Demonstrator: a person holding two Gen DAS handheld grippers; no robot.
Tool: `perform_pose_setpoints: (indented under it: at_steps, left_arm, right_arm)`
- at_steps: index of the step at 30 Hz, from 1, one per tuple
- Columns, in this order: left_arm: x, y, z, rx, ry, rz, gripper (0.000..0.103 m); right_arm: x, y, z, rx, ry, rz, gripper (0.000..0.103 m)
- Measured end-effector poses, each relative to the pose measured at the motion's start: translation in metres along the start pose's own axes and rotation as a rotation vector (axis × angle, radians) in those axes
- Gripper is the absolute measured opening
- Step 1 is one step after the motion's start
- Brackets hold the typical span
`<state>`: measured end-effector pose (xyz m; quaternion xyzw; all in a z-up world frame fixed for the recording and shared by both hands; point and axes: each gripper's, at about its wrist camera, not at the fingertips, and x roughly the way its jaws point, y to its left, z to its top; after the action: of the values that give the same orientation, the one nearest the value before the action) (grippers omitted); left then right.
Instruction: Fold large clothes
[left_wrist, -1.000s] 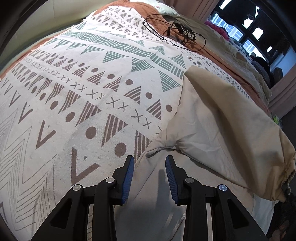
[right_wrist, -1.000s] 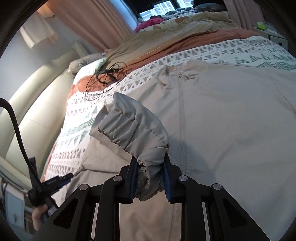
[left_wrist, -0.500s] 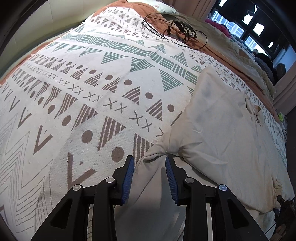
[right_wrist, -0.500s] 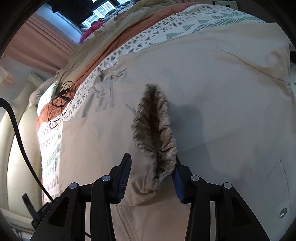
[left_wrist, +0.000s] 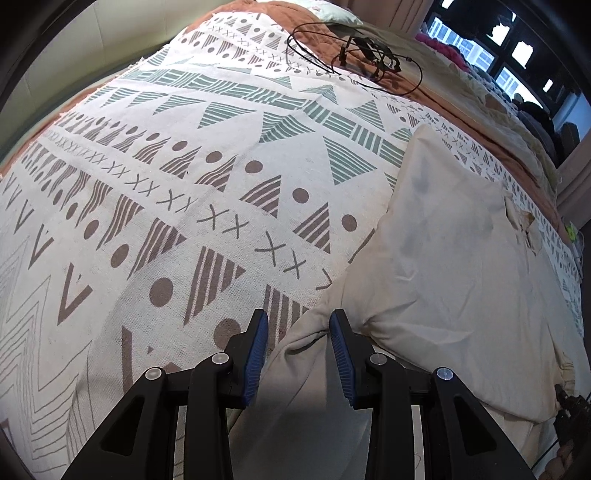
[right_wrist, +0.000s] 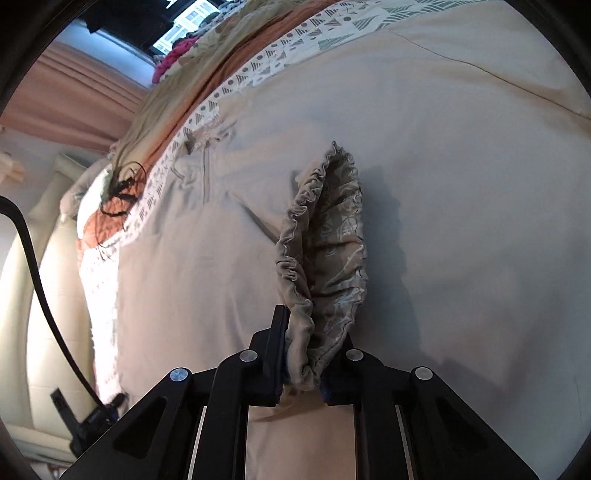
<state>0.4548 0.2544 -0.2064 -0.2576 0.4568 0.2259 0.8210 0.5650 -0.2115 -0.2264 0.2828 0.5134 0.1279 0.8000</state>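
I see the beige garment spread on the patterned bedspread; my left claw stands partly open over a bunched fold, its pads seemingly not pressing it, while my right claw has just been closing, pinching the gathered cuff over the garment's body

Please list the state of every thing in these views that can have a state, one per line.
Beige garment: spread on the bed, sleeve folded over the body.
Gathered cuff: raised off the garment, pinched.
Right tool: jaws have just been closing, shut on the cuff.
Left tool: partly open over bunched fabric, pads not clearly pressing.
Patterned blanket: lying flat.
Black cable: coiled loosely.
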Motion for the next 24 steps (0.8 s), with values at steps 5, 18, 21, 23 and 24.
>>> perform_pose_setpoints:
  at_steps: [5, 18, 21, 23, 24]
  left_arm:
    - [0.003, 0.0, 0.004, -0.008, -0.007, 0.029, 0.036]
    - [-0.024, 0.007, 0.002, -0.075, -0.042, 0.01, 0.038]
    - [-0.032, 0.009, -0.002, -0.08, -0.046, -0.001, 0.038]
    - [-0.04, 0.007, -0.003, -0.084, -0.057, -0.015, 0.038]
    - [-0.045, 0.005, -0.003, -0.084, -0.064, -0.026, 0.038]
  right_arm:
    - [0.01, 0.016, 0.022, -0.057, -0.031, 0.019, 0.015]
    - [-0.012, -0.003, 0.028, 0.037, -0.065, 0.021, 0.051]
    - [-0.022, -0.012, 0.022, 0.055, -0.069, 0.048, 0.051]
    - [-0.026, -0.015, 0.019, 0.058, -0.058, 0.045, 0.051]
    - [-0.03, -0.016, 0.019, 0.059, -0.06, 0.046, 0.051]
